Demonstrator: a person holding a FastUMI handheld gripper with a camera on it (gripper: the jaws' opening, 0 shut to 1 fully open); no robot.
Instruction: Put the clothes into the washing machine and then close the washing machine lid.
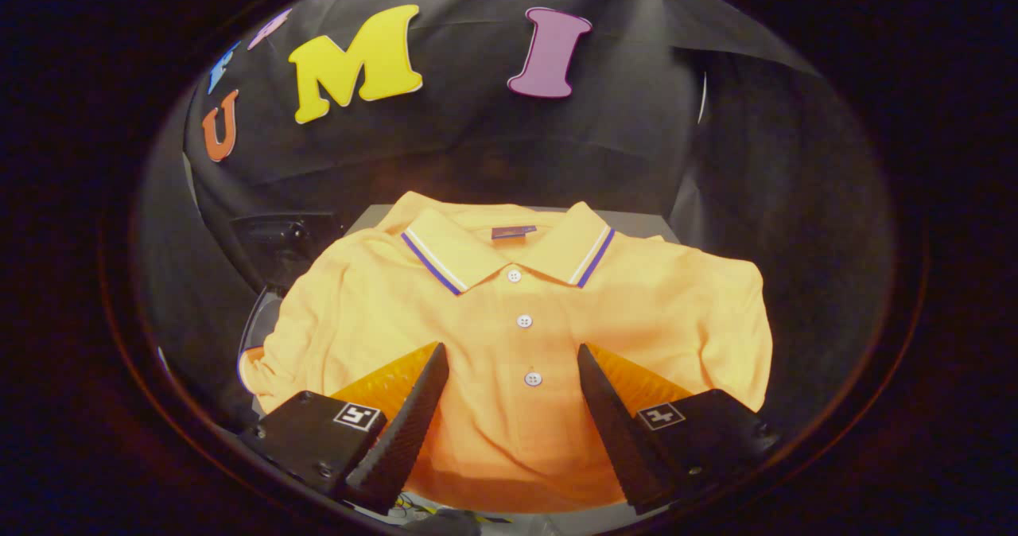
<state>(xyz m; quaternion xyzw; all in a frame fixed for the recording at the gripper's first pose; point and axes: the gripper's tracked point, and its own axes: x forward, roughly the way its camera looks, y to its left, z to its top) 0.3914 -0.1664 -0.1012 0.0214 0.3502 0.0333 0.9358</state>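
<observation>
- Tongs [513,361] stand with their two fingers spread wide apart, gripping nothing; the inner faces of the fingers [409,421] are ribbed with a fine, grippy texture and taper to wedge-shaped tips.
- Each finger carries a blocky housing at its base with a small square marker [356,417] on top.
- Between the fingers and stretching beyond them lies an orange polo shirt [636,313], spread out flat with its front facing up; whether the fingertips touch the cloth cannot be told.
- Its fabric looks like a soft, finely textured knit, with gentle folds across the shoulders and sleeves.
- The collar [509,254] is folded open, edged with thin white and blue stripes, and a small dark label shows inside the neck.
- Three small round white buttons [524,320] run down the placket in a line; the lowest sits just between the fingertips.
- The shirt rests on a grey counter [644,224], of which a flat strip shows beyond the collar; the left sleeve droops over the side.
- Just past that left sleeve sits a dark, curved, glossy object [274,242] with a pale rim below it; what it is cannot be told.
- Black, creased cloth [477,138] forms the booth wall behind everything.
</observation>
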